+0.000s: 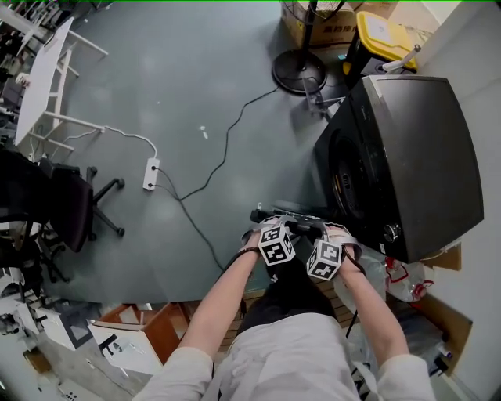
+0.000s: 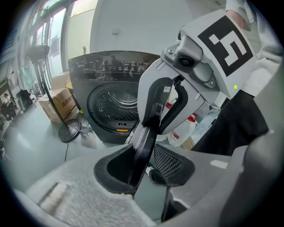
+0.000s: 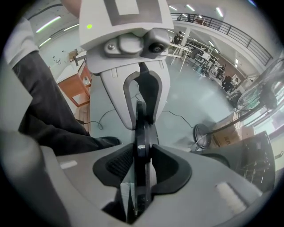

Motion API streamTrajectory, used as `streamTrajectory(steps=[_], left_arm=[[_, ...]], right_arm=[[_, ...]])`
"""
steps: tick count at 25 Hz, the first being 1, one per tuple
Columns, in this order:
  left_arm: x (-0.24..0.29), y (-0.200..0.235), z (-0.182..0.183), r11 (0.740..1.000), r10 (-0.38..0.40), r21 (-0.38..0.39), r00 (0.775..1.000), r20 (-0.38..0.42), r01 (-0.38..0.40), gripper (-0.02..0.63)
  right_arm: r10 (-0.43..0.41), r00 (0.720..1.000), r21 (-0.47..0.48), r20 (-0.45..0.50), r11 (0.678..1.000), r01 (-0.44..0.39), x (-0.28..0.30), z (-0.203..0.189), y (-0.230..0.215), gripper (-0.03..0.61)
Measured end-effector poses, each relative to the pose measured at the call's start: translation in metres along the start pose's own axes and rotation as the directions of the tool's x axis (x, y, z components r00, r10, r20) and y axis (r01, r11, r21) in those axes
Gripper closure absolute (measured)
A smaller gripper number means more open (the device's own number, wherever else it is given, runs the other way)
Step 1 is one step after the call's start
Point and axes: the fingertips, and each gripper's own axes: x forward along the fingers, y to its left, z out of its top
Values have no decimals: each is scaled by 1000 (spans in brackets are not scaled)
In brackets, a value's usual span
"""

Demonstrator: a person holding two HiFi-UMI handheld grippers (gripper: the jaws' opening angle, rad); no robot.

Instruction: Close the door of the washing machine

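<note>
A dark front-loading washing machine (image 1: 423, 157) stands at the right, its round drum opening (image 2: 116, 106) uncovered. The washing machine door (image 1: 291, 221) is swung out toward me, and I see it edge-on as a thin dark plate (image 2: 148, 128) (image 3: 143, 128). My left gripper (image 2: 144, 164) straddles that edge; the plate leans on one pad and a gap shows at the other. Facing it from the opposite side, my right gripper (image 3: 143, 164) has both pads against the door's edge. In the head view the left gripper (image 1: 275, 235) and right gripper (image 1: 327, 249) sit side by side at the door.
A pedestal fan (image 1: 301, 66) stands beyond the machine, beside a cardboard box (image 1: 313, 23) and a yellow-lidded bin (image 1: 383, 35). A power strip (image 1: 151, 174) and cables cross the floor. An office chair (image 1: 70, 204) is at the left. Detergent bottles (image 2: 186, 128) stand beside the machine.
</note>
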Motion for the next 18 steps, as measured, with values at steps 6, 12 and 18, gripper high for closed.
streamTrajectory(steps=[6,12,18], left_arm=[[1,23,8,997,-40,59,999,-15,41,466],[5,49,23,989,-75,125,996,-39,79,465],[14,67,37,978,-104,176,993,-61,114,462]], right_arm=[[-24,999,83,36,996,21,1,3,-23,446],[-37,999,154,29,988,32,1,-1,-51,446],[-58,998,223,21,974,51,3,-9,-72,446]])
